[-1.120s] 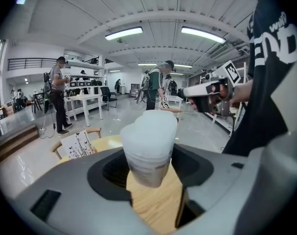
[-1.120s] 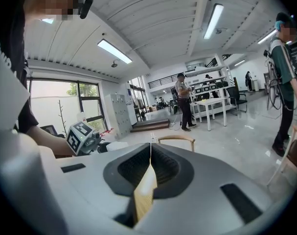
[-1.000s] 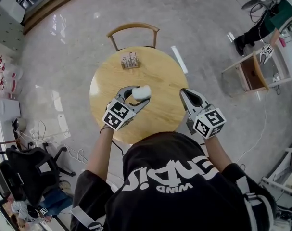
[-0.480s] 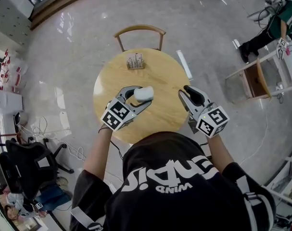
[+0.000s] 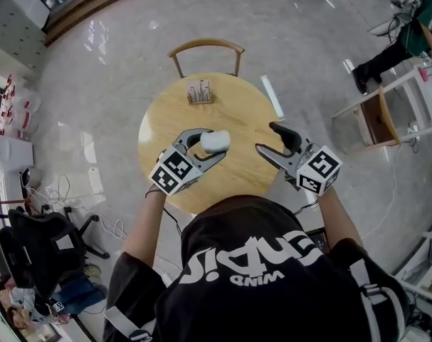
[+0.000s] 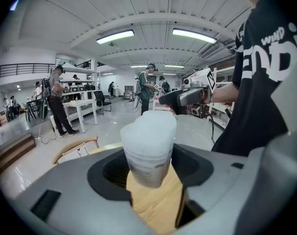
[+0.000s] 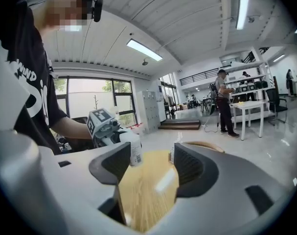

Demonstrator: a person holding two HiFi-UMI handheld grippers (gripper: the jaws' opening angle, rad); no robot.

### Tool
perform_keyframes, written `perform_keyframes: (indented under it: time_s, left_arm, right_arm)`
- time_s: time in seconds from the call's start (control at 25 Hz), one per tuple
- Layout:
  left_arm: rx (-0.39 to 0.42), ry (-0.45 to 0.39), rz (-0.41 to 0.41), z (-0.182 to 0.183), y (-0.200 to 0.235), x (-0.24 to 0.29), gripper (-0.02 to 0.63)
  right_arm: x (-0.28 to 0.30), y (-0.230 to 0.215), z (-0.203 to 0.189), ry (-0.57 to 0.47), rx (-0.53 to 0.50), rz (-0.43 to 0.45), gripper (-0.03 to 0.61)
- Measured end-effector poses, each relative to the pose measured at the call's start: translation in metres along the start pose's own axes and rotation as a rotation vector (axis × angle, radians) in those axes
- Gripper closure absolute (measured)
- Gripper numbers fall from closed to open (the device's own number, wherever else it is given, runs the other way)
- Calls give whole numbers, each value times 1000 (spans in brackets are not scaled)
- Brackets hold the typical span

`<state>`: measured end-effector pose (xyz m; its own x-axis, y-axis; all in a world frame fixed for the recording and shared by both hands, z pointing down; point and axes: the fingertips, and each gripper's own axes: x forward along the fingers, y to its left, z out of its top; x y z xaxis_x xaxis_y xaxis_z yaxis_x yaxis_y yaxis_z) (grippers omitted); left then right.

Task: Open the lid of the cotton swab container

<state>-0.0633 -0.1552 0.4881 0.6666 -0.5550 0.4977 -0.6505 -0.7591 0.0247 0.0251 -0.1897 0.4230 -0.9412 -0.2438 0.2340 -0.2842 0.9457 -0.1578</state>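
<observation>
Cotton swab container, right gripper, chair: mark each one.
cotton swab container [image 6: 147, 158], left gripper view, its frosted side wall.
right gripper [image 5: 265, 137], head view, midway between fingertips; jaws opening, nothing between them.
chair [image 5: 205, 43], head view, its curved wooden backrest.

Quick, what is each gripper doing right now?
Left gripper: closed, holding the cotton swab container.
Right gripper: jaws opening, nothing between them.

A small holder [image 5: 200, 91] stands near the round table's [image 5: 244, 120] far edge — a wooden chair [image 5: 206, 42] just beyond.
</observation>
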Motion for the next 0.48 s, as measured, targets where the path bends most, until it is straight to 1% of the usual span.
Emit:
perform_keyframes:
  time_s: [0.2, 0.48]
  left_arm:
    - [10, 3, -24, 3, -6, 4, 347]
    - [27, -4, -61, 13, -20, 11, 347]
  right_arm:
    - [9, 11, 0, 30, -31, 110, 313]
    - [31, 30, 3, 45, -80, 201, 304]
